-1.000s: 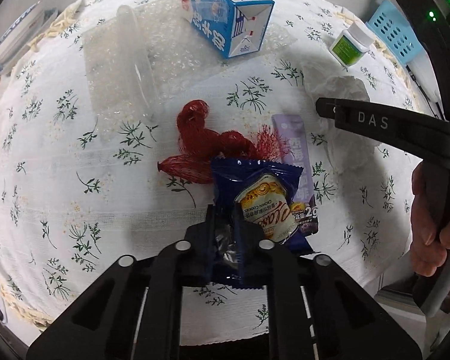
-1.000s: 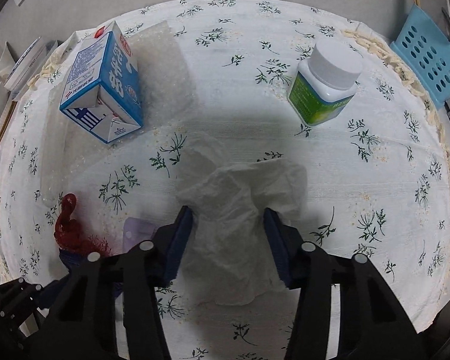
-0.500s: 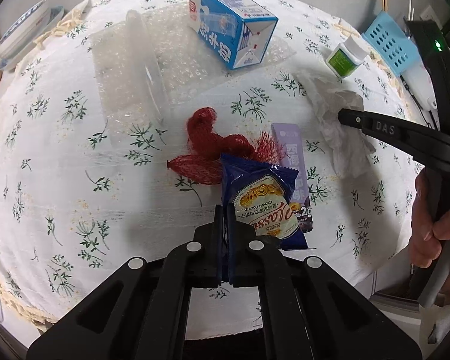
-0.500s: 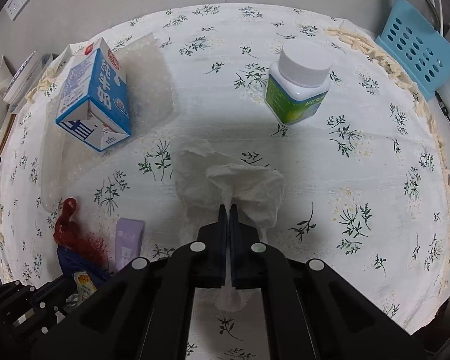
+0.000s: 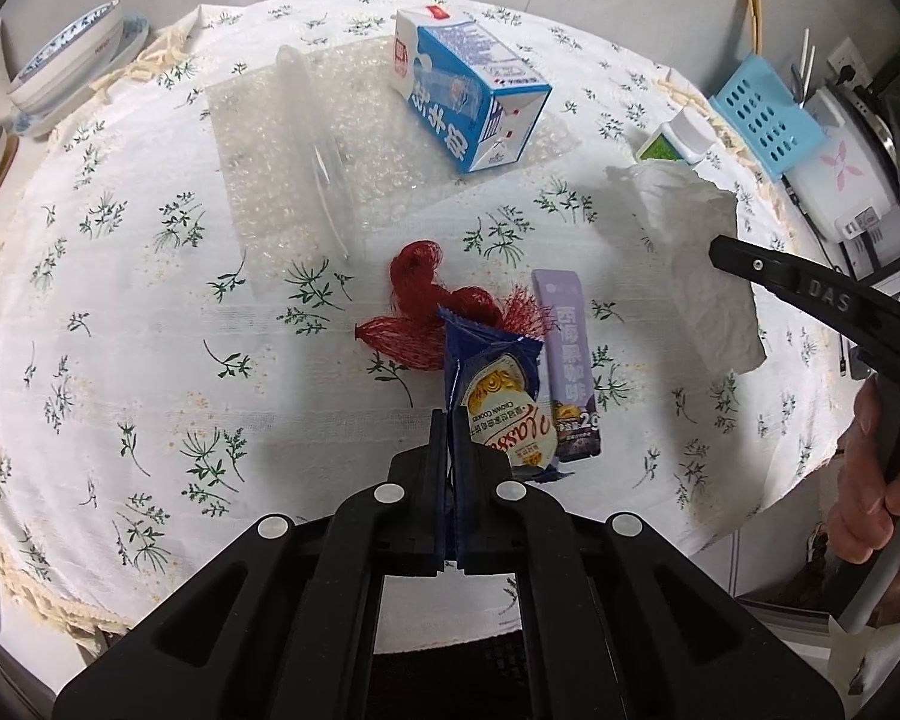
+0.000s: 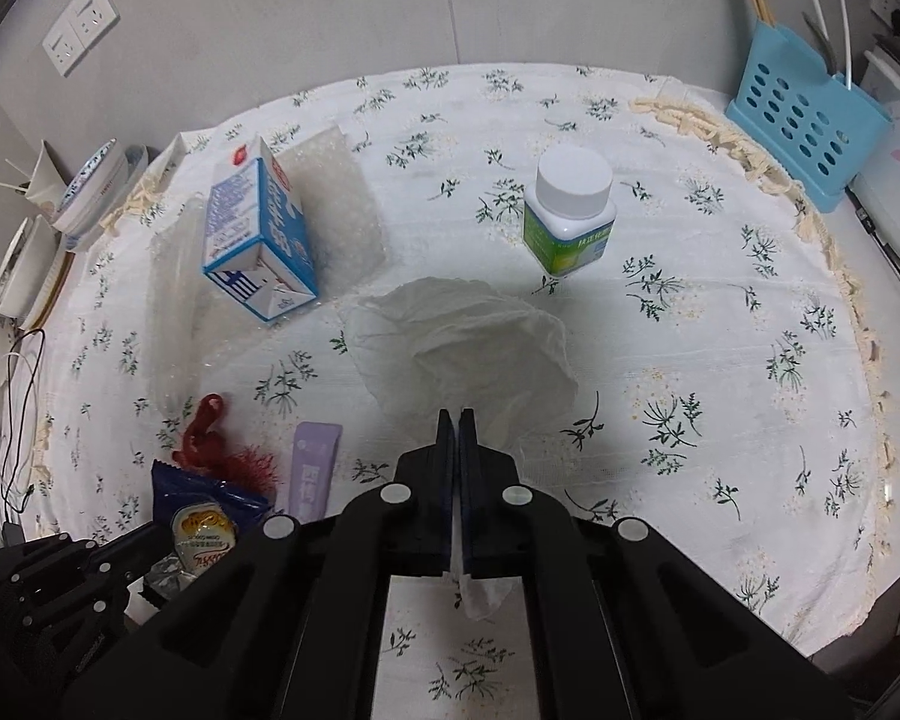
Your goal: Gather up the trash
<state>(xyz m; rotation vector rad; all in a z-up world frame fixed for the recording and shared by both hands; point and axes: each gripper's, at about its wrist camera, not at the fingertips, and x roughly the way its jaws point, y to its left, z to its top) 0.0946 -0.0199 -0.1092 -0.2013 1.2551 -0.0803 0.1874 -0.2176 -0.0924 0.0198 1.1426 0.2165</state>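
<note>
Left gripper (image 5: pixel 450 420) pinches the blue cookie wrapper (image 5: pixel 498 396) by its near edge above the floral tablecloth (image 5: pixel 150 300), while the right gripper (image 6: pixel 456 420) clamps the crumpled tissue (image 6: pixel 468 336) by one fold, apparently so both pieces lift clear together.

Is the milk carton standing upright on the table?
No, the milk carton lies tipped on its side on the bubble wrap.
</note>
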